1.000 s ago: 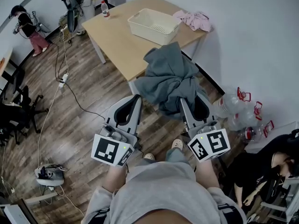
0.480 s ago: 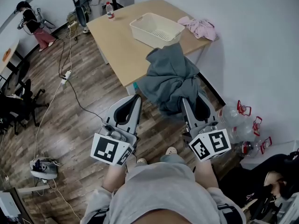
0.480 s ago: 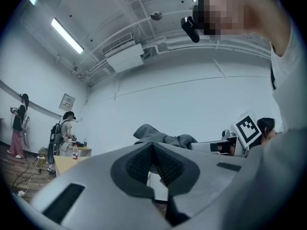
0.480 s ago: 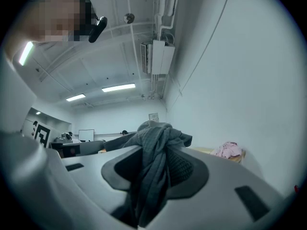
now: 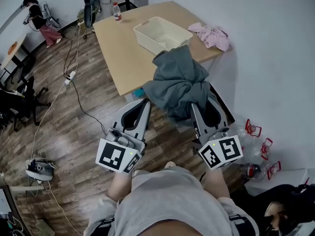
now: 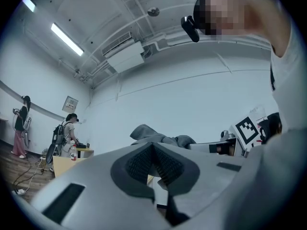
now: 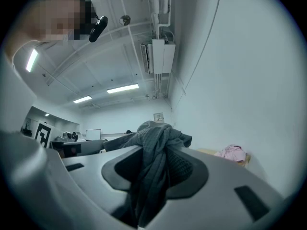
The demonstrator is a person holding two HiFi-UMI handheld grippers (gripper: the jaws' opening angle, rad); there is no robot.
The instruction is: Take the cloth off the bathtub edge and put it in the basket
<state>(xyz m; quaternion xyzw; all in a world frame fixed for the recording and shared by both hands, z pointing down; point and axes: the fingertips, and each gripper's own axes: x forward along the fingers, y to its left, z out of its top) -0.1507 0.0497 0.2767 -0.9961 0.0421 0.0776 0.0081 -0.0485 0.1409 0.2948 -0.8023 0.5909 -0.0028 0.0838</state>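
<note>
One bunched dark grey cloth [image 5: 177, 80] hangs clamped in the right gripper's [image 7: 160, 157] fingers, the left gripper's [image 6: 153, 150] fingers pressed together.

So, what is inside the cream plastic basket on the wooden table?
Only the bare slotted floor of the cream plastic basket shows, with nothing on it. The dark grey cloth hides its near corner.
</note>
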